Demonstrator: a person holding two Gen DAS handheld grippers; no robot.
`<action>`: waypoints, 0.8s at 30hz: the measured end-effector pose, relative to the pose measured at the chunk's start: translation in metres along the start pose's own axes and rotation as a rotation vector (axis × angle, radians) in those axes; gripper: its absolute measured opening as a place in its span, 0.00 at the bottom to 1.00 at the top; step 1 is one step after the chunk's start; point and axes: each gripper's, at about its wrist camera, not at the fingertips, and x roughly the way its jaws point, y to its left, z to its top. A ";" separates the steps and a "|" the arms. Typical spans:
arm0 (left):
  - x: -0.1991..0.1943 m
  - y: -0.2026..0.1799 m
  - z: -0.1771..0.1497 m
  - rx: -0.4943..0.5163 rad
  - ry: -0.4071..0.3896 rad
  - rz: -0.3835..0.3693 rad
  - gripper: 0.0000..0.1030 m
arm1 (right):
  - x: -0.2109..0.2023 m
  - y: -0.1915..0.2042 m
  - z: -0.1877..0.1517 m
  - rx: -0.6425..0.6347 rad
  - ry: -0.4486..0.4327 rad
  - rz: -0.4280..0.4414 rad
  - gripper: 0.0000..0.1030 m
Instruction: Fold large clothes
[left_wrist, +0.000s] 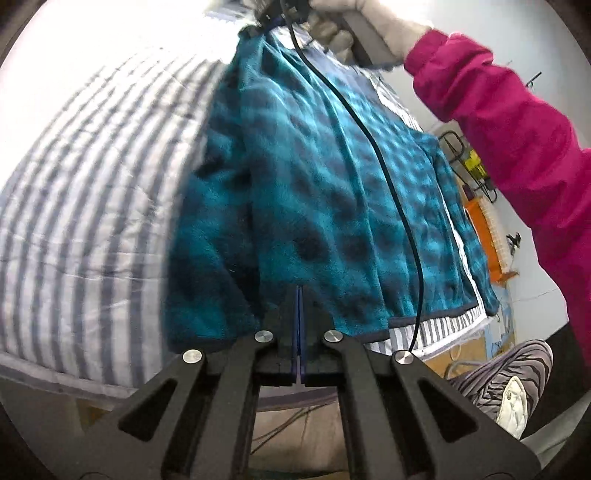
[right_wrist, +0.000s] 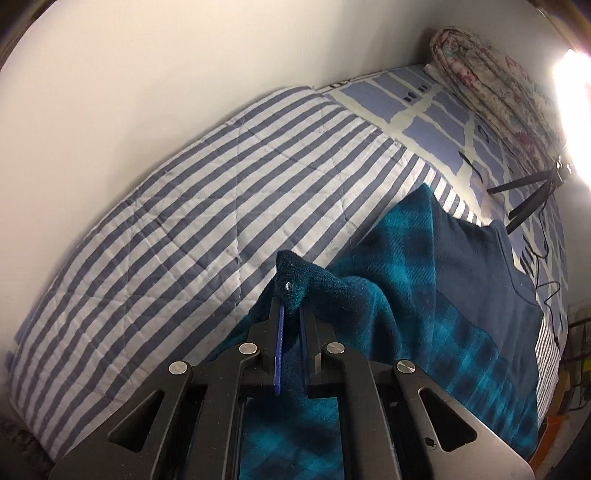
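A teal and dark blue plaid fleece garment (left_wrist: 314, 192) lies spread on a bed with a blue-and-white striped quilt (left_wrist: 92, 206). My left gripper (left_wrist: 299, 295) is shut at the garment's near hem; whether cloth is pinched between the pads is hidden. My right gripper (right_wrist: 291, 295) is shut on a bunched corner of the same garment (right_wrist: 424, 295) and lifts it off the quilt (right_wrist: 184, 221). In the left wrist view the right gripper's handle, held by a gloved hand (left_wrist: 369, 22), sits at the garment's far end, with a black cable (left_wrist: 388, 177) trailing across the fleece.
A rolled floral blanket (right_wrist: 487, 70) lies at the head of the bed. A small black tripod (right_wrist: 532, 195) stands on the blue patterned sheet. A white wall runs along the far side. The person's pink sleeve (left_wrist: 517, 147) and striped trousers (left_wrist: 509, 376) are at right.
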 end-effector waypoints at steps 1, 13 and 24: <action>-0.004 0.004 0.001 -0.012 -0.018 0.000 0.00 | 0.001 -0.002 0.003 0.008 0.000 -0.001 0.05; 0.037 0.007 0.005 -0.074 0.090 0.005 0.14 | 0.003 -0.013 0.007 0.053 -0.004 0.033 0.05; -0.011 0.006 0.008 -0.034 -0.029 0.091 0.03 | -0.003 -0.016 0.016 0.087 -0.031 0.054 0.05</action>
